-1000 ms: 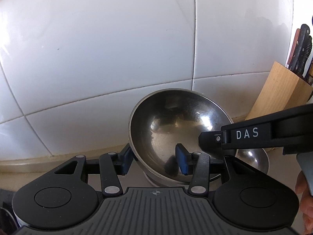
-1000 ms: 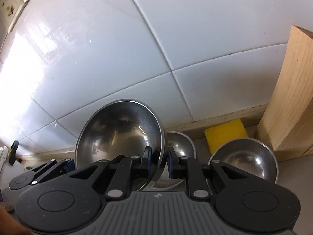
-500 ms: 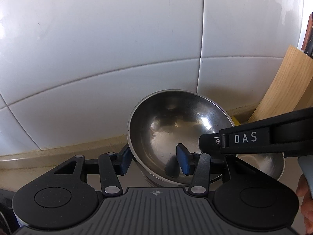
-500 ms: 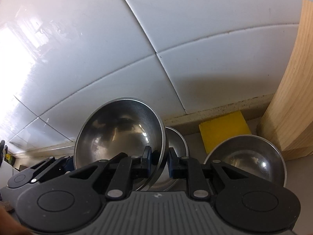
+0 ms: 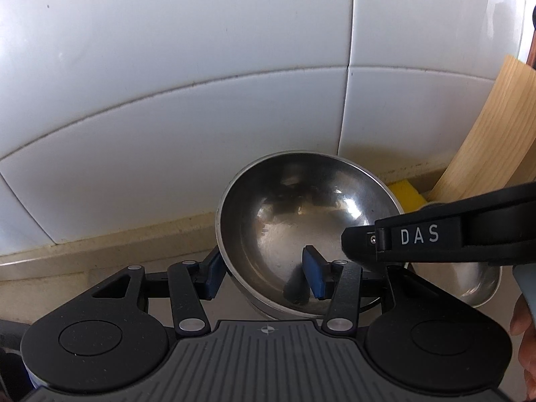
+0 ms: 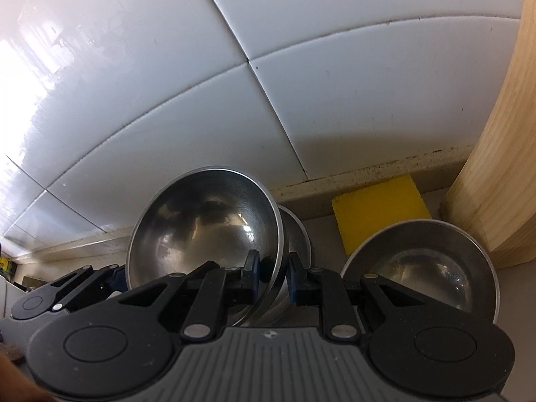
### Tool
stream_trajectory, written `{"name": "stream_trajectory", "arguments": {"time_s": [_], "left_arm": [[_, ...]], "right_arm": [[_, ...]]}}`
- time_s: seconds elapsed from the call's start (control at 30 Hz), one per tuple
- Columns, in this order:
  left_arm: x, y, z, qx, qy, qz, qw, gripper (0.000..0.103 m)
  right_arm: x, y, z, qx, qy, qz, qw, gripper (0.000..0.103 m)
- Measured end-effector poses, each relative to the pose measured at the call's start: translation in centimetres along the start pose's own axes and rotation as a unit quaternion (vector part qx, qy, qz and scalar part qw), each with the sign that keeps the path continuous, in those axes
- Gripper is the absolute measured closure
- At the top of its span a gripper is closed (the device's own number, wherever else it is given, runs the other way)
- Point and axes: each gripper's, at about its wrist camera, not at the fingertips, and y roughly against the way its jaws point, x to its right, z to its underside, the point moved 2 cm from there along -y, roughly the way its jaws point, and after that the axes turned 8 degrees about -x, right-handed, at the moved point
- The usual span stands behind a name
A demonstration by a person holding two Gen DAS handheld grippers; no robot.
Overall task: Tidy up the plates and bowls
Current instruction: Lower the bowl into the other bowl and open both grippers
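A steel bowl (image 5: 301, 221), tilted toward me, hangs between both grippers just above the counter. My left gripper (image 5: 263, 276) straddles its left wall, with one blue pad outside and one inside, both touching the metal. My right gripper (image 6: 273, 276) is shut on the bowl's right rim (image 6: 279, 251). In the left wrist view its black side marked DAS (image 5: 418, 238) reaches in from the right. Directly under and behind the held bowl sits a second steel bowl (image 6: 299, 234). A third steel bowl (image 6: 418, 268) rests on the counter to the right.
A white tiled wall (image 5: 201, 83) stands close behind the bowls. A yellow sponge (image 6: 378, 207) lies at the wall's foot, and a wooden knife block (image 6: 495, 167) stands at the right. A person's fingers (image 5: 522, 328) show at the right edge.
Both grippers have sunk toward the counter with the bowl still between them. The sponge, the right bowl and the knife block now look nearer and larger.
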Motion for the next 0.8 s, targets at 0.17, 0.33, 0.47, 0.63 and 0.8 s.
{"name": "stream_trajectory", "arguments": {"time_s": [0.17,0.33,0.47,0.63,0.8], "left_arm": [[0.2,-0.9,-0.1,-0.009,-0.003,0.002,1.0,0.052],[0.2,-1.5,-0.2,-0.012,-0.004,-0.003,0.9999,0.05],[0.3,-1.3,-0.7,-0.004,-0.009,-0.008,0.9999,0.045],[0.0,-1.1,-0.8,0.001,-0.006,-0.013,0.9999,0.042],[-0.2,-0.2,-1.1,0.007,-0.003,-0.018,0.9998,0.041]], "right_arm": [[-0.1,-0.5,-0.3,-0.002,0.001,0.004,1.0,0.101],[-0.3,-0.2,-0.5,0.001,-0.001,0.002,1.0,0.099],[-0.7,0.3,-0.7,0.011,0.003,0.007,1.0,0.094],[-0.5,0.9,-0.3,0.016,0.006,0.018,1.0,0.092],[-0.3,2.1,-0.2,0.022,0.003,0.023,0.999,0.092]]}}
